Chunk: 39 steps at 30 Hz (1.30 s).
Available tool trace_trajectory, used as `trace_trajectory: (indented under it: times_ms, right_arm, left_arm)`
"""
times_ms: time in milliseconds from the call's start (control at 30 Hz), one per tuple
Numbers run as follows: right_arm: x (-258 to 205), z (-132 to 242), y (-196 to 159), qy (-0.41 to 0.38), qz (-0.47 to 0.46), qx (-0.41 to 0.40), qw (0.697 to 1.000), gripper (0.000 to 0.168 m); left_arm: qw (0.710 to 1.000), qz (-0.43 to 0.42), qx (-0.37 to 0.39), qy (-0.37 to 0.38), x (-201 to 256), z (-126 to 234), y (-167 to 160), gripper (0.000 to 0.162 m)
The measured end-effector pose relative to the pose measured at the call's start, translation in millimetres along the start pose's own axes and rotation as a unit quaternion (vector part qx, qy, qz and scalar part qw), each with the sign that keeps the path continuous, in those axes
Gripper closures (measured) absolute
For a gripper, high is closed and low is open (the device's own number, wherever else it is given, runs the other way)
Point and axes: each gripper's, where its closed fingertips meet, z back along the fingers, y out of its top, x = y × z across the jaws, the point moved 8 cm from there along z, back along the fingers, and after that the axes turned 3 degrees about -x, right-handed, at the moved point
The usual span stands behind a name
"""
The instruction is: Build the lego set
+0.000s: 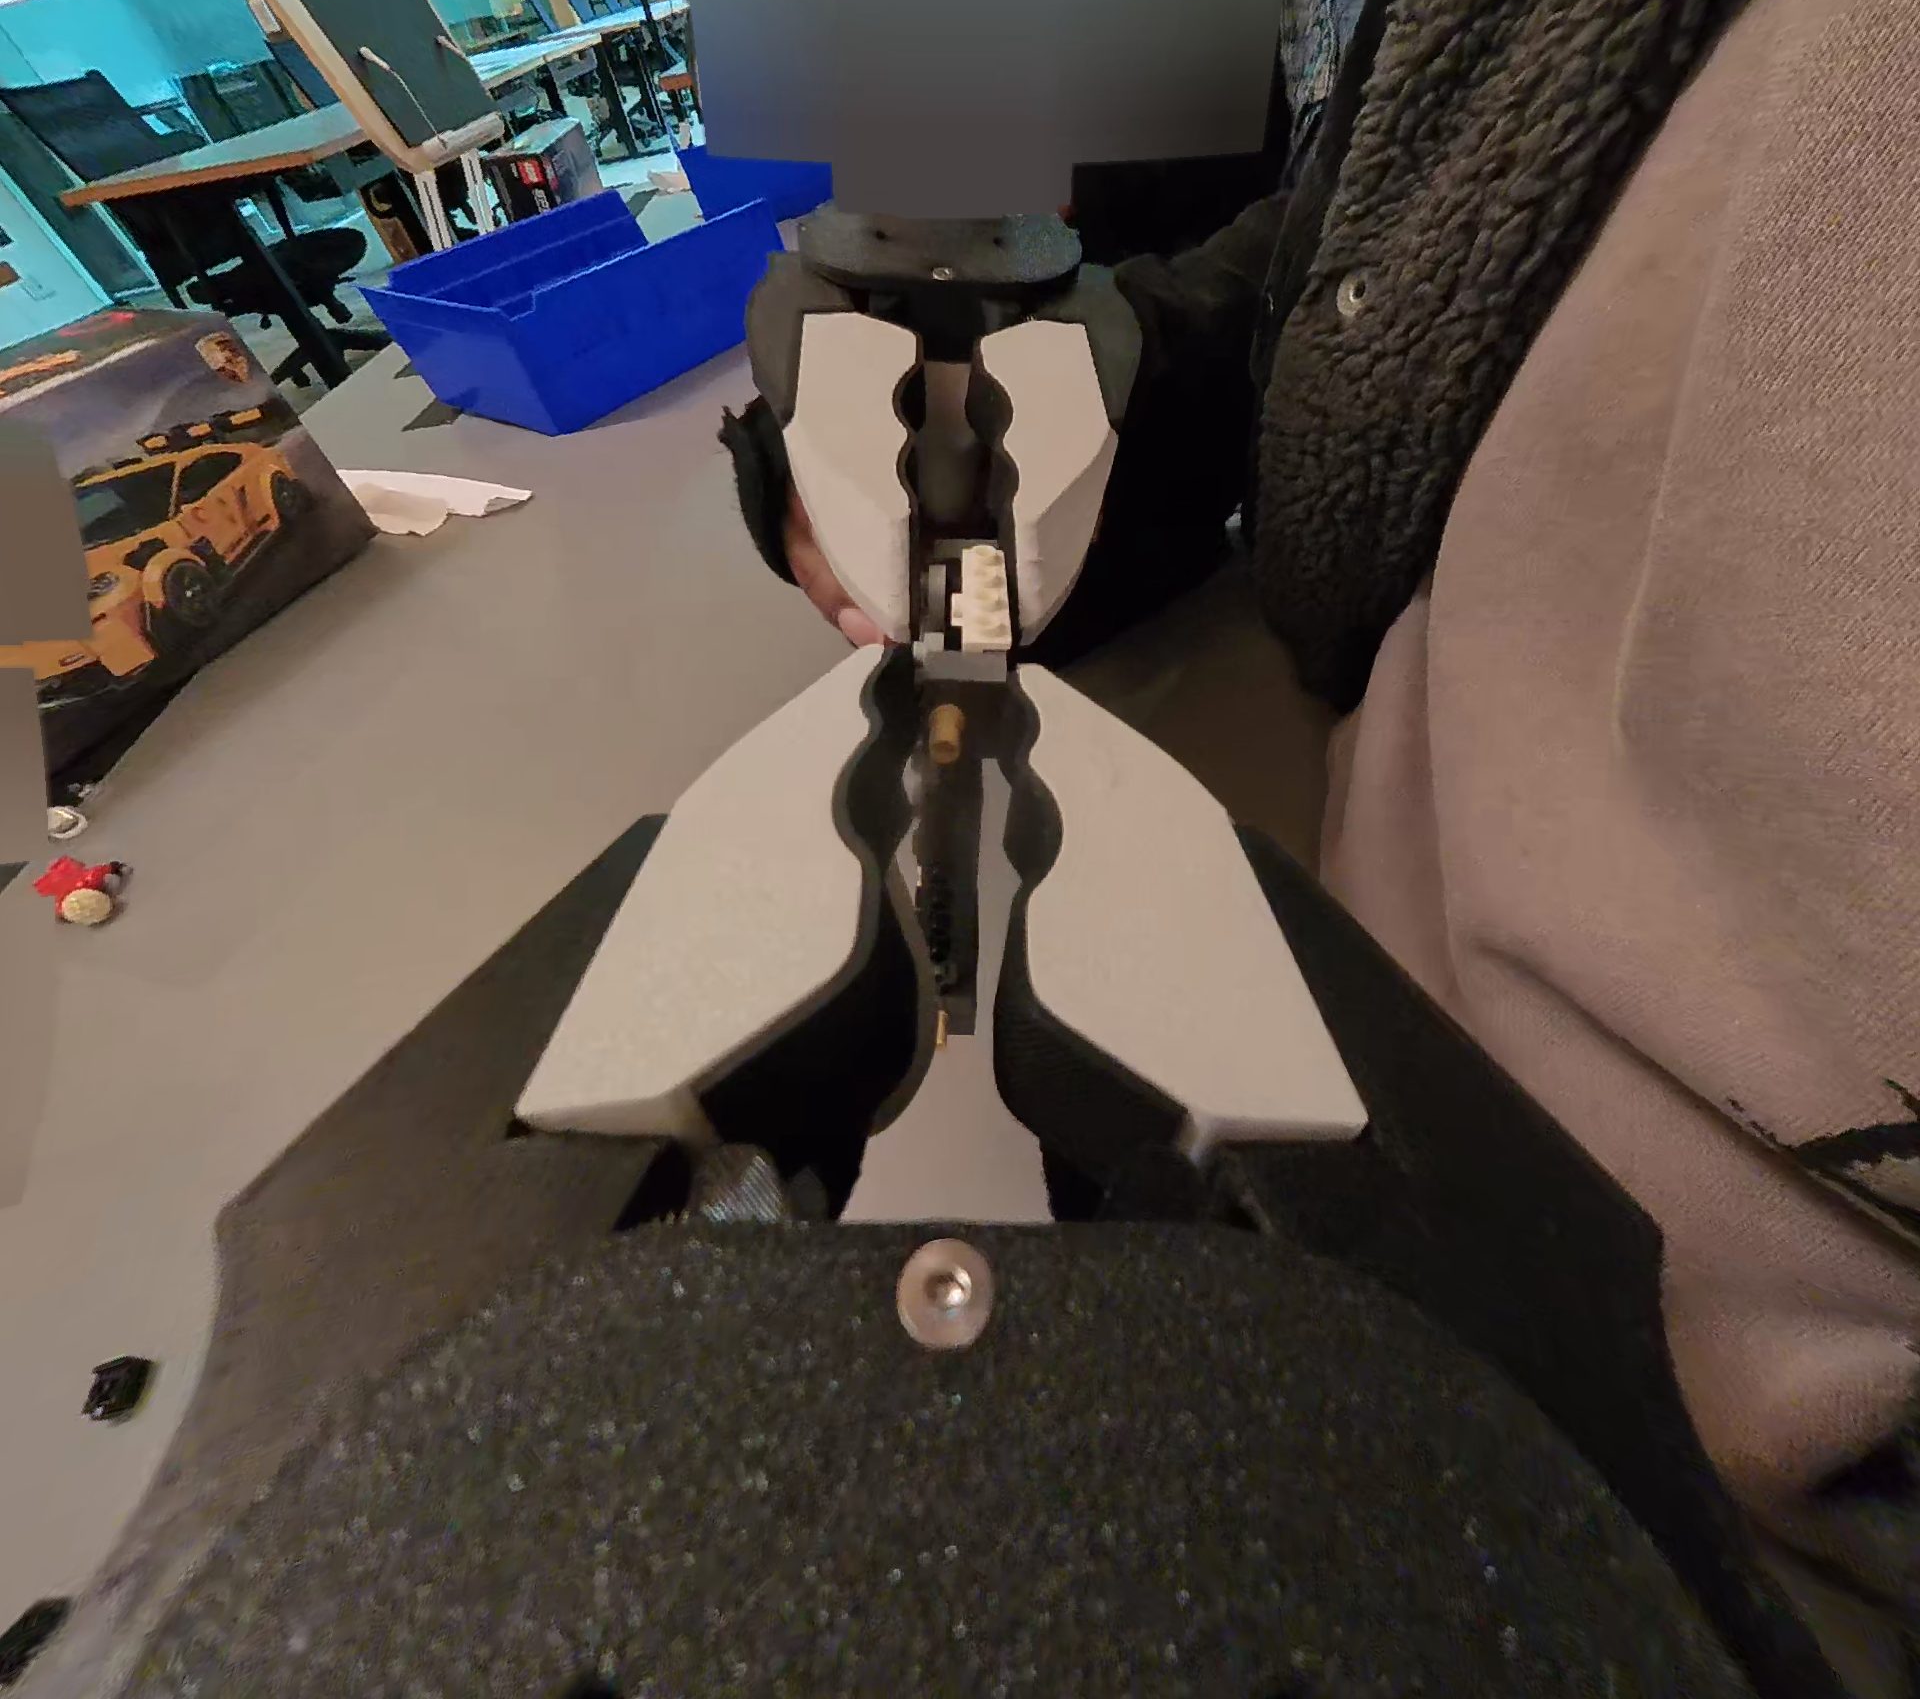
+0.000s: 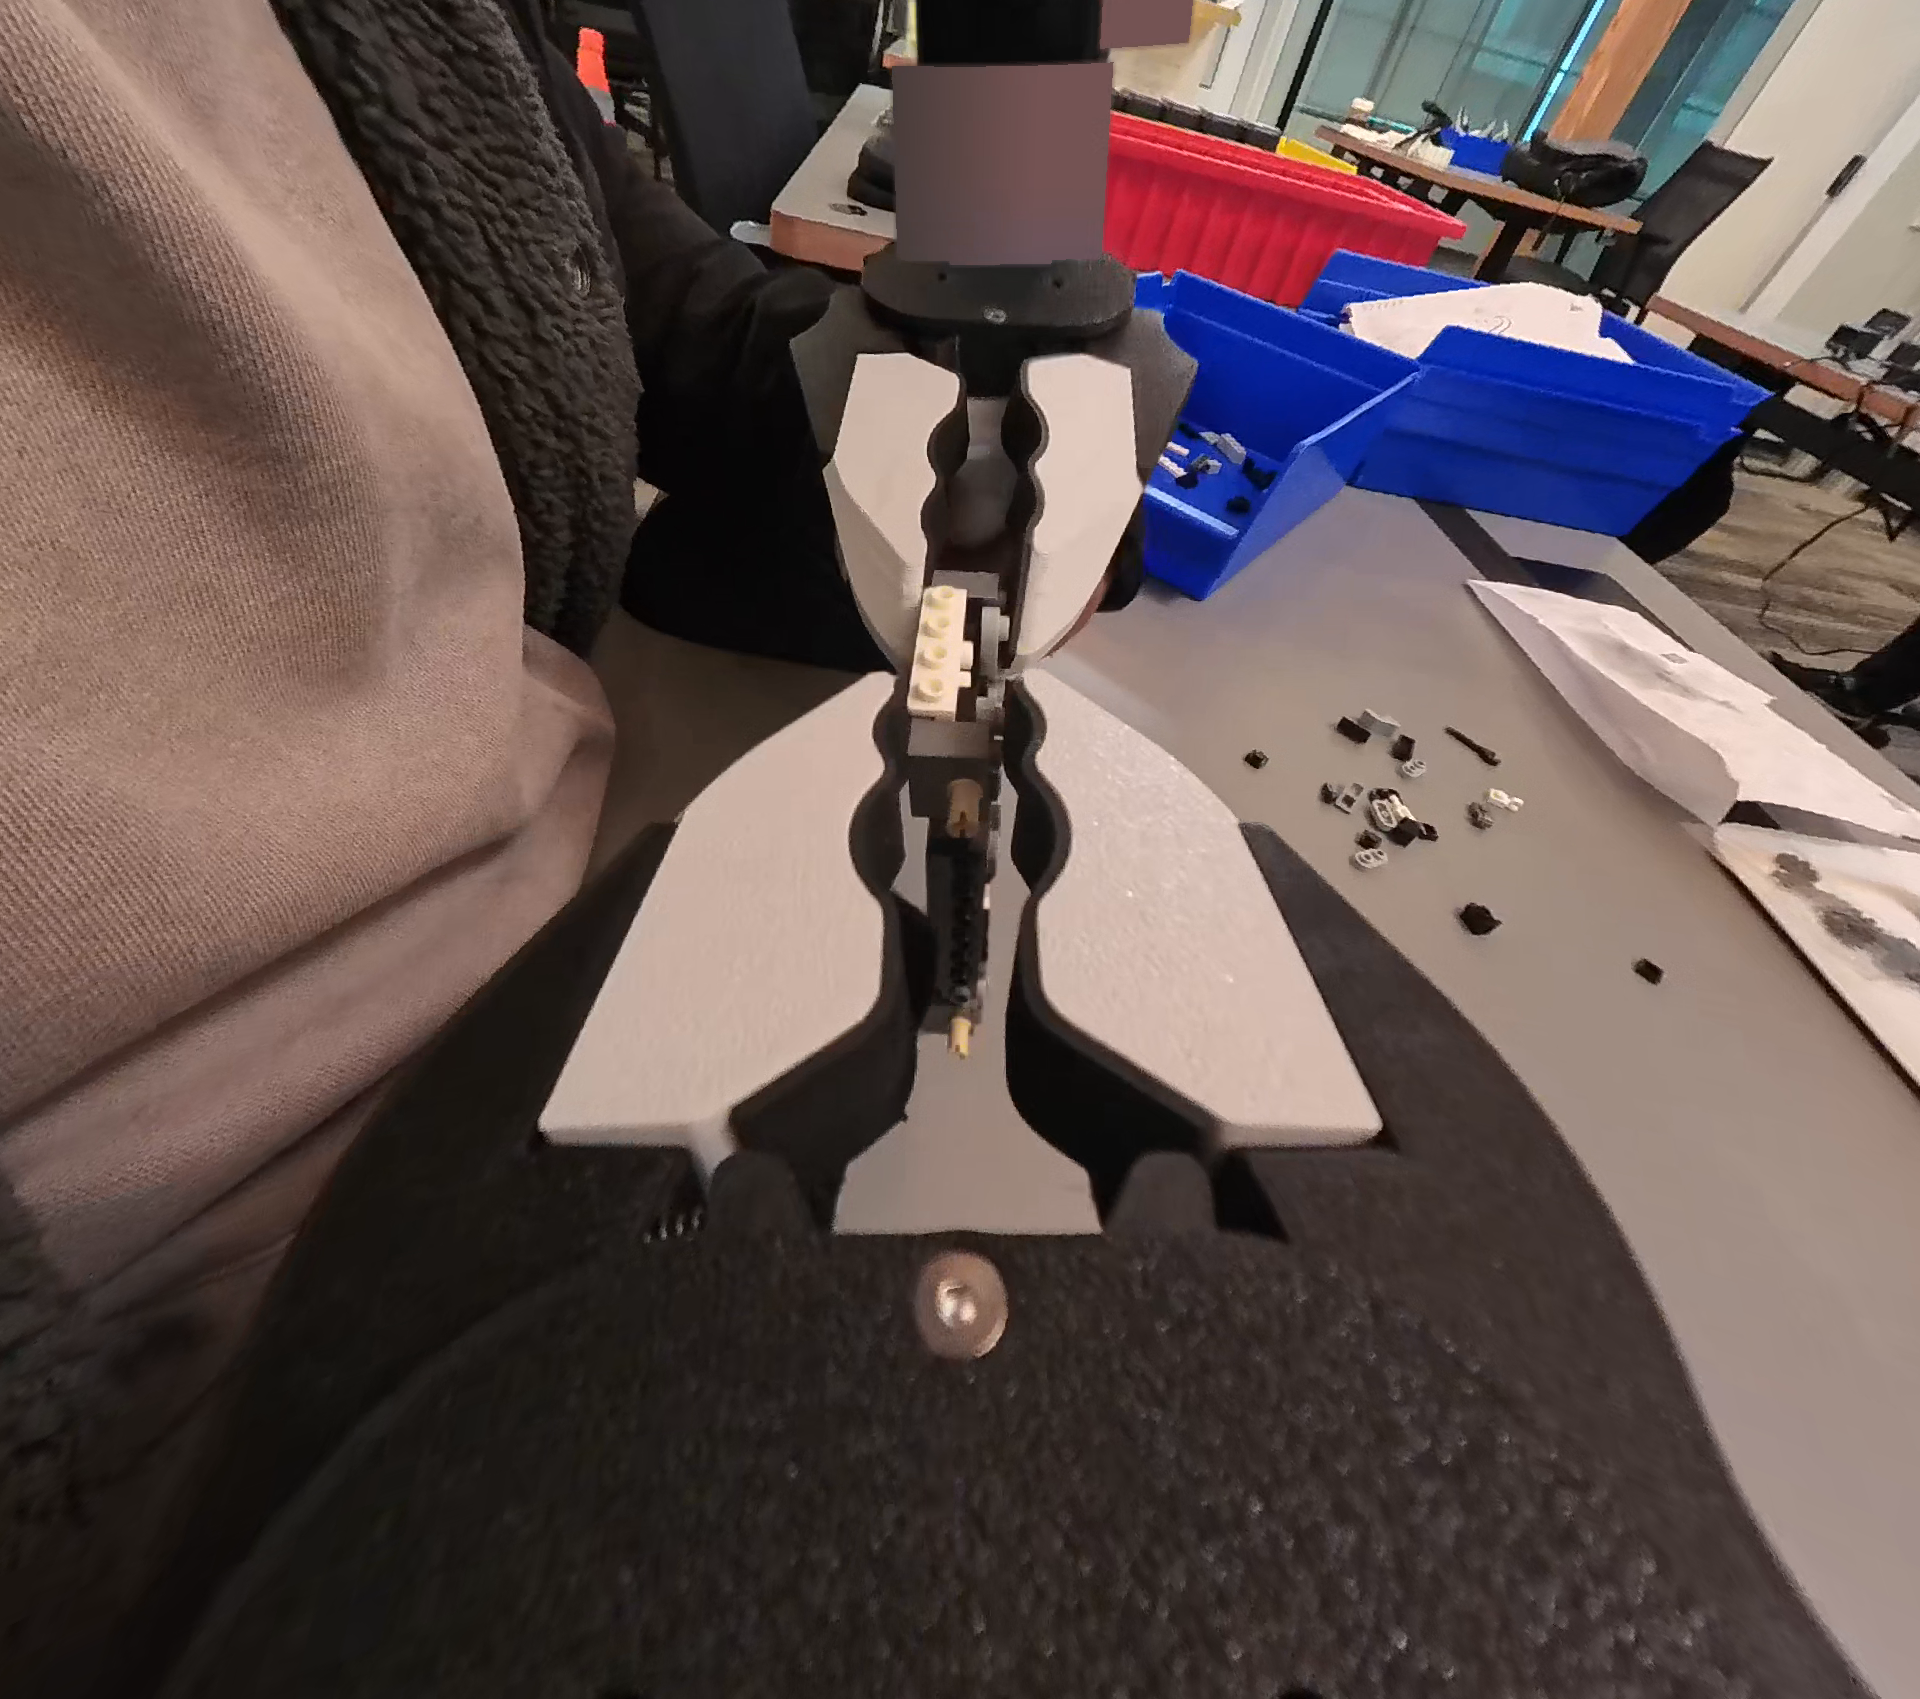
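A small lego assembly (image 1: 948, 911) is a black toothed beam with tan pins, a grey block and a white studded brick (image 1: 982, 600). My left gripper (image 1: 951, 662) and my right gripper (image 1: 961, 629) meet tip to tip above the grey table (image 1: 520, 766), and both are shut on the assembly. In the right wrist view the beam (image 2: 966, 922) runs between the right gripper's (image 2: 954, 693) fingers. The white brick (image 2: 940, 652) sits at the tips of the left gripper (image 2: 961, 643). The grip points are partly hidden by the fingers.
A person's beige sweatshirt (image 1: 1662, 714) and dark fleece are close beside the grippers. Blue bins (image 1: 582, 319) (image 2: 1558, 402), a red bin (image 2: 1247, 205), a box with a yellow car picture (image 1: 177, 506), several loose small pieces (image 2: 1382, 808) and paper sheets (image 2: 1662, 714) lie on the table. The tips of both grippers are at nearly the same place.
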Motion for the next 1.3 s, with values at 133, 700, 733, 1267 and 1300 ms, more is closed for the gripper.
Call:
trace_trajectory:
  times_ms: [133, 700, 733, 1267, 1300]
  right_arm:
    - [-1, 1, 4, 0.003, -0.003, -0.003, 1.000, 0.152]
    - [4, -3, -6, -0.001, -0.025, -0.016, 1.000, 0.152]
    - [4, -4, -7, 0.002, -0.026, -0.021, 0.999, 0.152]
    - [4, 1, -1, 0.007, 0.004, -0.022, 1.000, 0.153]
    - [5, 2, -1, 0.006, 0.002, -0.019, 1.000, 0.153]
  left_arm:
    - [0.999, 0.022, 0.023, -0.004, 1, 0, -1, 0.146]
    - [1.000, 0.007, -0.011, 0.013, -3, 0, -2, 0.146]
    - [1.000, 0.006, -0.019, 0.012, -4, 0, -3, 0.146]
    - [1.000, 0.015, 0.017, 0.021, -1, 1, -5, 0.146]
    - [0.999, 0.015, 0.019, 0.024, -1, 1, -4, 0.146]
